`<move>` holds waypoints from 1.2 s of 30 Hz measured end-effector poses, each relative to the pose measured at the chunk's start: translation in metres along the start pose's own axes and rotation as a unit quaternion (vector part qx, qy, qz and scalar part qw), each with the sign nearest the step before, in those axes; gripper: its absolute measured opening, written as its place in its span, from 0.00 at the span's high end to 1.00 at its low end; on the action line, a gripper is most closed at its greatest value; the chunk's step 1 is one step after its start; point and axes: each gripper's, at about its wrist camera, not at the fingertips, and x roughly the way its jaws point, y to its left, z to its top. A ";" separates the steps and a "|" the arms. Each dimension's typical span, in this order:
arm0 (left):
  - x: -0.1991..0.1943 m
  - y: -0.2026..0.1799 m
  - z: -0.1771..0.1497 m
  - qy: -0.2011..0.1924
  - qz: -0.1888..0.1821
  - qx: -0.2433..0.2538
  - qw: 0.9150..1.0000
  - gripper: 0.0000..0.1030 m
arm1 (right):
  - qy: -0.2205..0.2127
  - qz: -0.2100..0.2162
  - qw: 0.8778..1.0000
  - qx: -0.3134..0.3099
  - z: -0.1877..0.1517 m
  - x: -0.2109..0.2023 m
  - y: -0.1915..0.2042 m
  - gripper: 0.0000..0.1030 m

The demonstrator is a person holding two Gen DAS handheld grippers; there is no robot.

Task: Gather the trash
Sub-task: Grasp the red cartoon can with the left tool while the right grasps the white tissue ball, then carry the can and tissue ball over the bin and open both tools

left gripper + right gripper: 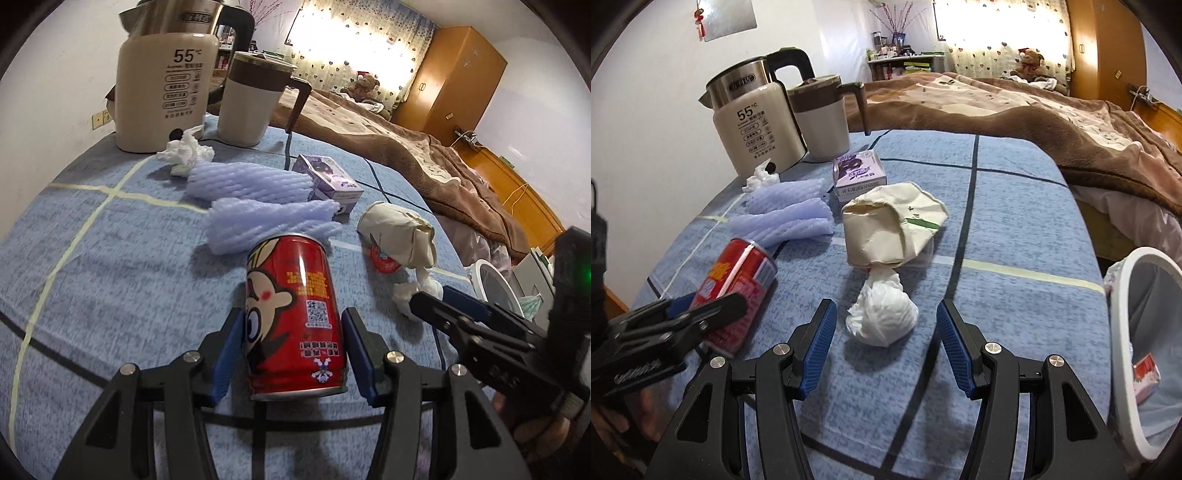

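On the blue checked counter (110,258), the left tongs (291,354) clenched a stiff, slippery red can (295,314) mid-body, while the right tongs (886,347) stood released around a soft, light tissue wad (882,317) at twelve o'clock.

Right gripper (886,343), black with blue ribbed pads, jaws apart above a crumpled white tissue ball (882,317) on the blue checked tablecloth (1015,206). Behind it, a crushed cream paper bag (886,229). At left, the left gripper (698,310) around a red drink can (738,284). White-rimmed bin (1123,332) at right.
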 end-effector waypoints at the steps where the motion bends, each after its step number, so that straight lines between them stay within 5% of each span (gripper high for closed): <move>1: -0.001 0.001 -0.001 -0.001 0.000 -0.001 1.000 0.46 | 0.001 0.001 1.000 0.002 0.000 0.002 0.000 0.45; 6: -0.005 0.006 -0.005 -0.003 -0.003 -0.008 1.000 0.46 | 0.004 0.001 1.000 0.000 0.000 0.007 0.003 0.63; 13: -0.005 0.006 -0.006 -0.004 -0.003 -0.008 1.000 0.46 | -0.001 0.002 1.000 0.004 -0.003 0.006 0.005 0.70; 36: -0.006 -0.013 -0.015 0.001 -0.006 0.008 1.000 0.46 | -0.039 0.042 0.997 0.051 -0.023 -0.034 -0.004 0.76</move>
